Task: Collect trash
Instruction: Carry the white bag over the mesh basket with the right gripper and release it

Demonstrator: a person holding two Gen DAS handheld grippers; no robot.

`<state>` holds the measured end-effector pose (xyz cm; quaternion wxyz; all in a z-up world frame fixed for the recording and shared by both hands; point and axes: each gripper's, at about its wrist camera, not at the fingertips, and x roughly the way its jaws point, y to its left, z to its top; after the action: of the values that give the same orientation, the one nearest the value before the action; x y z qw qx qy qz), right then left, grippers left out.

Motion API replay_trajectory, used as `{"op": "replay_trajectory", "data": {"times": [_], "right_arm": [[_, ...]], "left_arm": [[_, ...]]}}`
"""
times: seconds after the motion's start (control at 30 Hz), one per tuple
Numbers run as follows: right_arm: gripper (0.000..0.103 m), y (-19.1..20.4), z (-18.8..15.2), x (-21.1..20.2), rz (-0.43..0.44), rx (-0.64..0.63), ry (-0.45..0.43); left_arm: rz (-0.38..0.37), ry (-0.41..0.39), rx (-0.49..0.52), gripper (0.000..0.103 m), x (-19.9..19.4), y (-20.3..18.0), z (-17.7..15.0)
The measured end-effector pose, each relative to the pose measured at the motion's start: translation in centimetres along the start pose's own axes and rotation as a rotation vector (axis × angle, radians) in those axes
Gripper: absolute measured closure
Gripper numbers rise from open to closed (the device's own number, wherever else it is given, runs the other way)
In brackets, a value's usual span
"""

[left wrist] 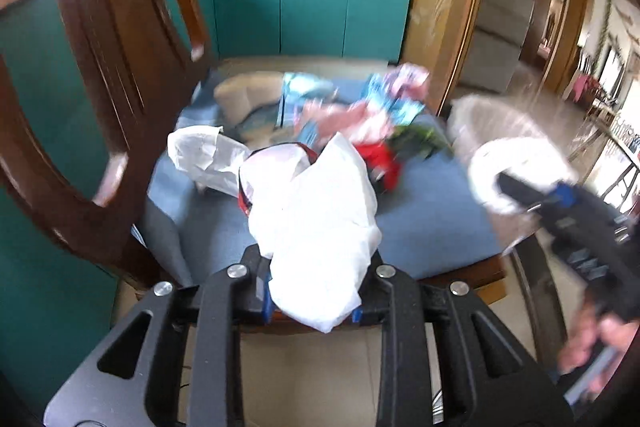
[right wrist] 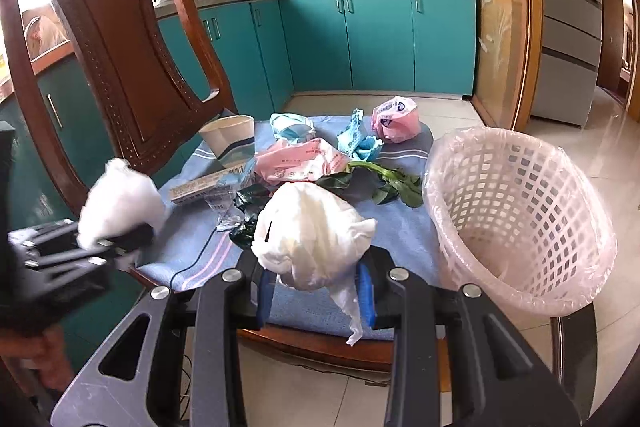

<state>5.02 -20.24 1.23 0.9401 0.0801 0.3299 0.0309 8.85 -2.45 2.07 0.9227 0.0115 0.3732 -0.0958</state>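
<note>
My left gripper is shut on a crumpled white tissue wad above the front of the blue-clothed chair seat; it also shows at the left of the right wrist view with its wad. My right gripper is shut on another white tissue wad, left of the white mesh trash basket. It appears blurred in the left wrist view. More trash lies on the seat: pink bags, blue wrappers, a paper cup, green leaves.
The wooden chair back rises at the left. Teal kitchen cabinets stand behind, a wood-framed glass door to the right. The basket, lined with a pink bag, stands right of the seat on the tiled floor.
</note>
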Motion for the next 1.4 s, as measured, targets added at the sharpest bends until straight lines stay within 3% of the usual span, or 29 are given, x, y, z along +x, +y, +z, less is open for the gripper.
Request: {"op": "replay_trajectory", "data": {"times": [0.17, 0.3, 0.37, 0.43, 0.53, 0.73, 1.4], "right_arm": [[0.069, -0.2, -0.1, -0.2, -0.04, 0.013, -0.026], [0.069, -0.8, -0.3, 0.3, -0.065, 0.036, -0.022], [0.069, -0.7, -0.5, 0.6, -0.073, 0.032, -0.011], [0.069, -0.7, -0.6, 0.7, -0.08, 0.025, -0.012], [0.069, -0.5, -0.6, 0.7, -0.067, 0.034, -0.009], [0.069, 0.1, -0.8, 0.8, -0.074, 0.021, -0.009], [0.069, 0.2, -0.8, 1.5, -0.062, 0.023, 0.021]], "left_arm": [[0.03, -0.103, -0.083, 0.076, -1.5, -0.7, 0.8], [0.017, -0.088, -0.157, 0.076, 1.1, 0.7, -0.5], [0.003, -0.039, -0.182, 0.076, 2.3, 1.3, -1.0], [-0.024, -0.013, -0.158, 0.076, 2.7, 1.2, -0.7], [0.011, -0.048, -0.091, 0.075, 2.4, 0.2, -0.5], [0.011, -0.047, -0.06, 0.075, 1.8, -0.5, -0.9], [-0.009, -0.026, -0.088, 0.072, 2.0, 0.2, -1.4]]}}
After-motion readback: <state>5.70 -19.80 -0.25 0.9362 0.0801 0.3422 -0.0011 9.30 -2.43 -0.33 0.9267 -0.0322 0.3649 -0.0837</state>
